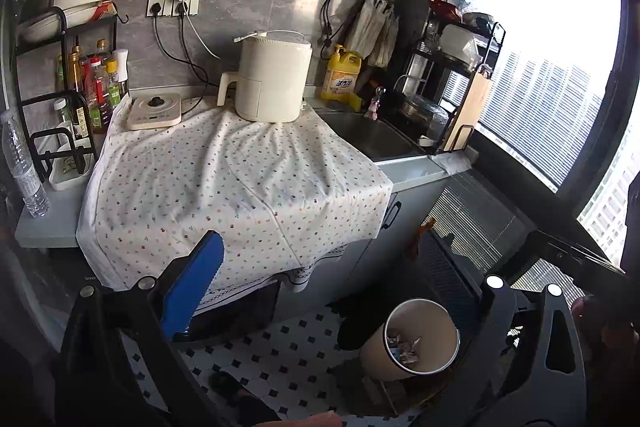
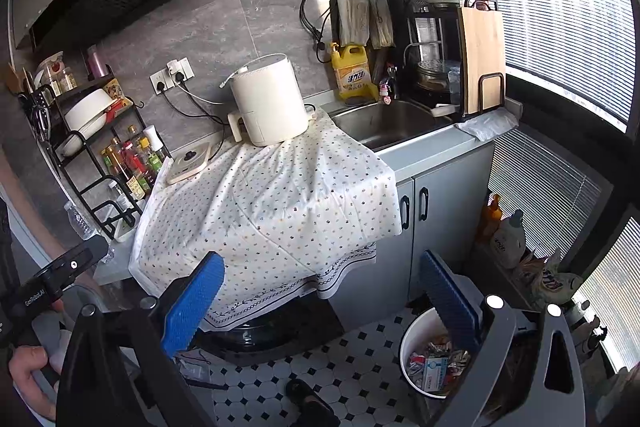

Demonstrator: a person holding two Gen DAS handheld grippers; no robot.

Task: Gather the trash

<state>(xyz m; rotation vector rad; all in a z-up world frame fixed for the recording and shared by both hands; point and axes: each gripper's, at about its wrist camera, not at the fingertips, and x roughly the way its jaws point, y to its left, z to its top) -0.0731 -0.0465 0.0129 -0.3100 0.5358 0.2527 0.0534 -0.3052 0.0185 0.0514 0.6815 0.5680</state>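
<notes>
A round white trash bin [image 1: 416,341] stands on the tiled floor by the counter, with several wrappers and scraps inside; it also shows in the right wrist view [image 2: 430,355]. My left gripper [image 1: 344,291] is open and empty, above the counter's front edge and left of the bin; only its blue left pad [image 1: 192,287] shows. My right gripper [image 2: 320,299] is open and empty, with its right blue pad [image 2: 450,303] right over the bin's rim. The spotted cloth [image 1: 236,187] on the counter carries no loose trash that I can see.
A white air fryer [image 1: 272,79] and a small induction plate [image 1: 154,111] stand on the cloth. A sink [image 2: 392,125] lies to the right, a bottle rack [image 1: 80,87] to the left. A plastic water bottle [image 1: 24,167] stands at the counter's left end. The other handheld gripper [image 2: 52,283] shows at left.
</notes>
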